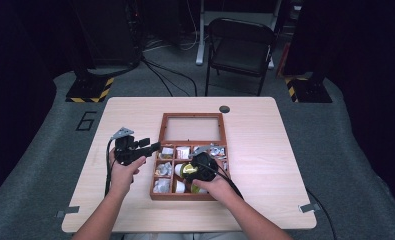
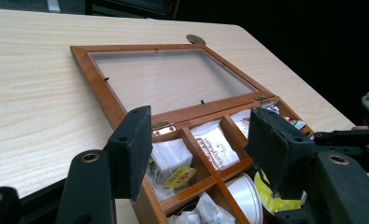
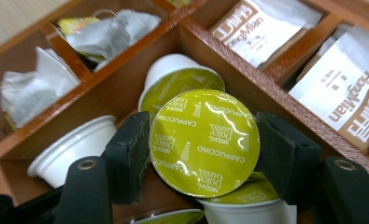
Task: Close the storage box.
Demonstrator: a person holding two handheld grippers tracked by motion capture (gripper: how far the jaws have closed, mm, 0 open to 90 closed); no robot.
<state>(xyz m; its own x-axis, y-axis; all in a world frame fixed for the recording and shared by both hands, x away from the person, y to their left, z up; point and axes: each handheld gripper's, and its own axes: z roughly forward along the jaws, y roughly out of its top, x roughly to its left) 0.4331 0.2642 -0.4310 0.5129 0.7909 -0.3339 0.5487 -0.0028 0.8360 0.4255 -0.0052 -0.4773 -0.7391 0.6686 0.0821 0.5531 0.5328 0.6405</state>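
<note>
A wooden compartment box (image 1: 156,167) lies open on the table, its glass lid (image 1: 192,128) folded back flat. My right gripper (image 3: 203,154) is over the middle compartment, shut on a coffee capsule (image 3: 204,142) with a green foil top marked cappuccino; both pads press its rim. More capsules (image 3: 177,79) lie beneath it in that compartment. From above, the right gripper (image 1: 195,170) sits low in the box. My left gripper (image 1: 152,145) is open at the box's left wall, jaws spread over the near compartments (image 2: 198,142) with nothing between them.
Tea bags (image 3: 109,30) fill the left compartments and printed sachets (image 3: 261,25) the back ones. A dark round disc (image 1: 224,108) lies behind the lid. A folding chair (image 1: 240,47) stands beyond the table. Bare tabletop (image 1: 275,150) stretches to the right.
</note>
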